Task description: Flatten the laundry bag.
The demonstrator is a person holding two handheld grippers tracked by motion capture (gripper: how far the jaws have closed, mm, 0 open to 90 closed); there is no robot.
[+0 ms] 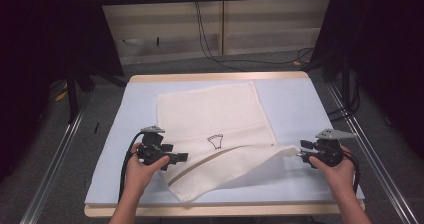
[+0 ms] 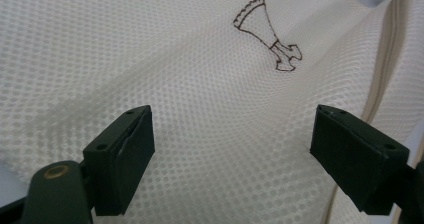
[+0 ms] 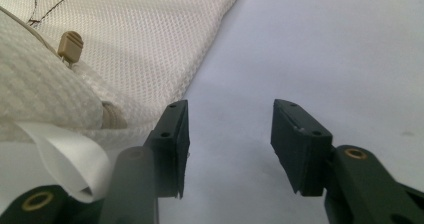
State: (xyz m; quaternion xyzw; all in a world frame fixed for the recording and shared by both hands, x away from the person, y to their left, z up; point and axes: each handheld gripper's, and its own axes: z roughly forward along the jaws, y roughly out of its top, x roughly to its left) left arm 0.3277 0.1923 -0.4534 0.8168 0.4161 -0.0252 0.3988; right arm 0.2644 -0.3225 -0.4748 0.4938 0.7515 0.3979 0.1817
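Spreading wide, the left gripper (image 2: 232,154) holds its fingers (image 2: 120,159) apart over the cream mesh laundry bag (image 1: 215,119), pinching nothing. The right gripper (image 3: 227,144), fingers also parted, sits just beside the bag's folded corner, near its zipper pull (image 3: 70,45), on the pale blue tabletop (image 1: 300,104).

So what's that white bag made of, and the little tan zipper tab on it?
The white bag looks like soft mesh cloth, probably a synthetic knit: the left gripper view shows tiny even holes all over it, with a matte look. The tan zipper tab looks like smooth moulded plastic, though I can't be sure. The table top under them seems a plain, matte pale-blue board.
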